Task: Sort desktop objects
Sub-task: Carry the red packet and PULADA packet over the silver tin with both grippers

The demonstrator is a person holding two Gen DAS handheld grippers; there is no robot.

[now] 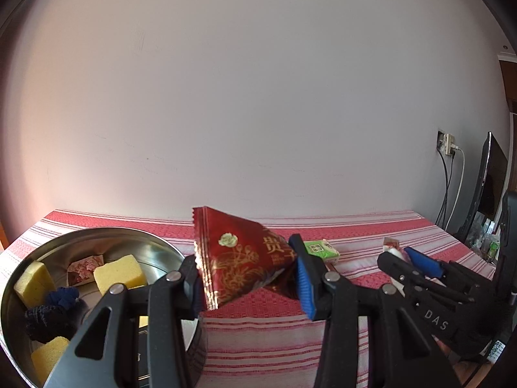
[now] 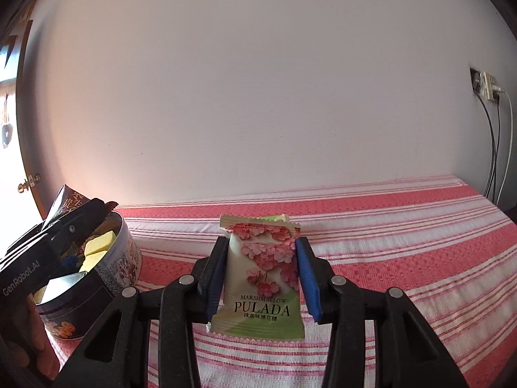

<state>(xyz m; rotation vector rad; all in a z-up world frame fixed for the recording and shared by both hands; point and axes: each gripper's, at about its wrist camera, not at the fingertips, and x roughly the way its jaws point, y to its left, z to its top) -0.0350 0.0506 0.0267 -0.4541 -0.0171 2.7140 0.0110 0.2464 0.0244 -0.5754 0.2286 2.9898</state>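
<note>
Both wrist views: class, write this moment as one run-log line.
left gripper: shut on red packet | right gripper: shut on marshmallow packet | tin: holds yellow sponges

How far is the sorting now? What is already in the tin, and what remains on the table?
Done: the round tin already holds yellow sponge blocks, a dark scrunchie and one pink packet. In hand: the left claw grips a red packet; the right claw grips a marshmallow packet. Left: a green packet lies on the striped cloth.
</note>
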